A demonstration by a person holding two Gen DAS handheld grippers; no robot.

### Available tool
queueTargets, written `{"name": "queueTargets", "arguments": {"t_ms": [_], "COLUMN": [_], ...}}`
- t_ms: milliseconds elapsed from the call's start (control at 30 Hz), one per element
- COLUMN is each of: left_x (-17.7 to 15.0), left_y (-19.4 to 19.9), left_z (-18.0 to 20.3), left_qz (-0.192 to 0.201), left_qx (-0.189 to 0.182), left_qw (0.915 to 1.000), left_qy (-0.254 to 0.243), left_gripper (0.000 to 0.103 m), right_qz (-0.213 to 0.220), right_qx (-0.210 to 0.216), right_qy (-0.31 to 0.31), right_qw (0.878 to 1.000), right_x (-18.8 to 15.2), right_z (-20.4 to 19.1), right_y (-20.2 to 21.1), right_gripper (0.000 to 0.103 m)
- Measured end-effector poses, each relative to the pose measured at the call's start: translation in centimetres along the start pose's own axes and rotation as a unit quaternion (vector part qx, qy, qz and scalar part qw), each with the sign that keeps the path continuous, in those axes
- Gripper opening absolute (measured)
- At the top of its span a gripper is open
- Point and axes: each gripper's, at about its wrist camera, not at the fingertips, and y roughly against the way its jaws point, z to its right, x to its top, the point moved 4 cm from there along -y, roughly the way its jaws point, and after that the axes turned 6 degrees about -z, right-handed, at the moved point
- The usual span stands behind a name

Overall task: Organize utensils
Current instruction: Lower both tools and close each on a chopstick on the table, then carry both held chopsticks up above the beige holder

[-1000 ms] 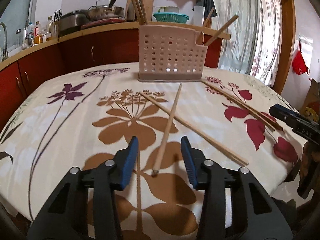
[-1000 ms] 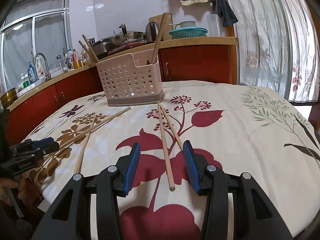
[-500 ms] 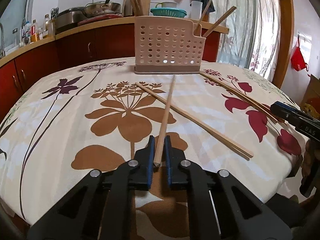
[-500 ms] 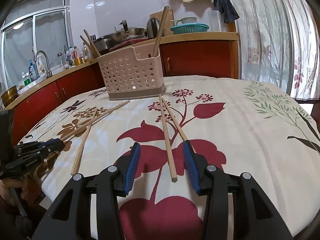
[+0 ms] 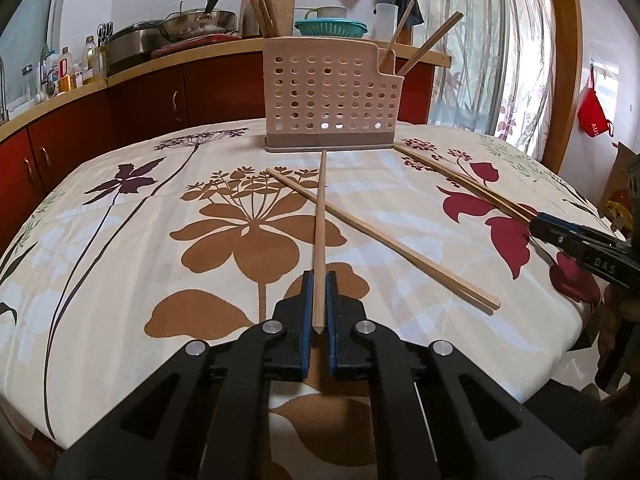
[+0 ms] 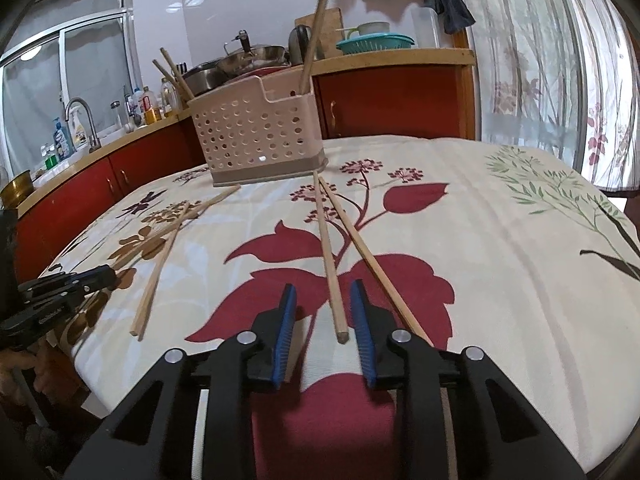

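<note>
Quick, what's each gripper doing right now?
Left gripper: shut on a chopstick.
Right gripper: closing around another chopstick, pads not touching it yet.

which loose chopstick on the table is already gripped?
The chopstick pointing straight at the holder, clamped in the left gripper. The other loose ones lie free.

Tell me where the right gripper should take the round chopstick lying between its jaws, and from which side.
Grip the round chopstick at its near end, coming in low along its length from the table's near edge. It points toward the holder, and the right gripper's closing jaws already straddle that end, clear of the neighbouring chopstick.
</note>
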Motion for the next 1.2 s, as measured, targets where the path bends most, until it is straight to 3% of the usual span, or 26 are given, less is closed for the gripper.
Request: {"name": "queueTargets", "arguments": {"t_ms": [133,267,500,1200], "left_x": [0.0,0.1,1.2,7.0], "left_y": [0.1,0.3,2.4,10.5], "left_z": [0.0,0.1,0.8,0.1], "left_qz": [0.0,0.004,0.035,0.148], "left_qx": [0.001,0.001,0.006,0.007], "left_qw": [1.0,1.0,0.9992,0.989], "left_qy": [-0.002,-0.003,-0.019,0.005], "left_gripper": [0.006,0.006,0.006,0.006], "right_qz": [0.007,0.008,0.03,0.124], "right_qx": [-0.01,-0.016,-0.027,-0.017], "right_qy": [0.006,0.022,0.045,0.062], "right_qw": [1.0,1.0,0.998,0.99], "right_x": [-0.1,-0.3,0.7,7.4], "right_z": [0.2,0.1,-1.1,-4.0], "right_y": [-0.1,0.3,2.8,10.8], "right_gripper": [0.01,0.007,0.007,0.007]}}
